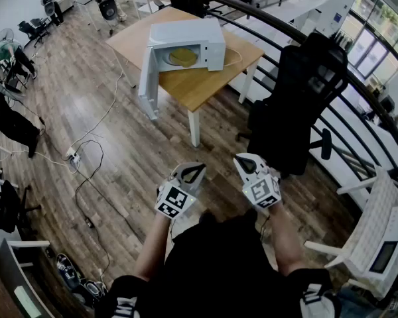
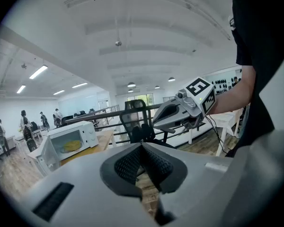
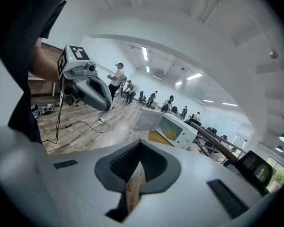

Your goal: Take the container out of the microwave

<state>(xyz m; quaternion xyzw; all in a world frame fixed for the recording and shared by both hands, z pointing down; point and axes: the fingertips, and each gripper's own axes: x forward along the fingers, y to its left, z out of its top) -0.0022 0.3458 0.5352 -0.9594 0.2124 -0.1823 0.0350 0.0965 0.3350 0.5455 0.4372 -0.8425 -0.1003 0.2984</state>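
Observation:
A white microwave (image 1: 186, 45) stands on a wooden table (image 1: 199, 85) far ahead, its door (image 1: 148, 78) swung open to the left. Inside it lies a yellow container (image 1: 183, 57), which also shows in the left gripper view as the container (image 2: 72, 146) and in the right gripper view as the container (image 3: 172, 132). My left gripper (image 1: 189, 174) and right gripper (image 1: 247, 164) are held side by side close to my body, well short of the table. Both are shut with nothing between the jaws.
A black office chair (image 1: 305, 91) stands right of the table by a dark railing (image 1: 285, 28). Cables and a power strip (image 1: 73, 154) lie on the wooden floor to the left. A white desk (image 1: 378, 224) is at the right, and people stand at the far left.

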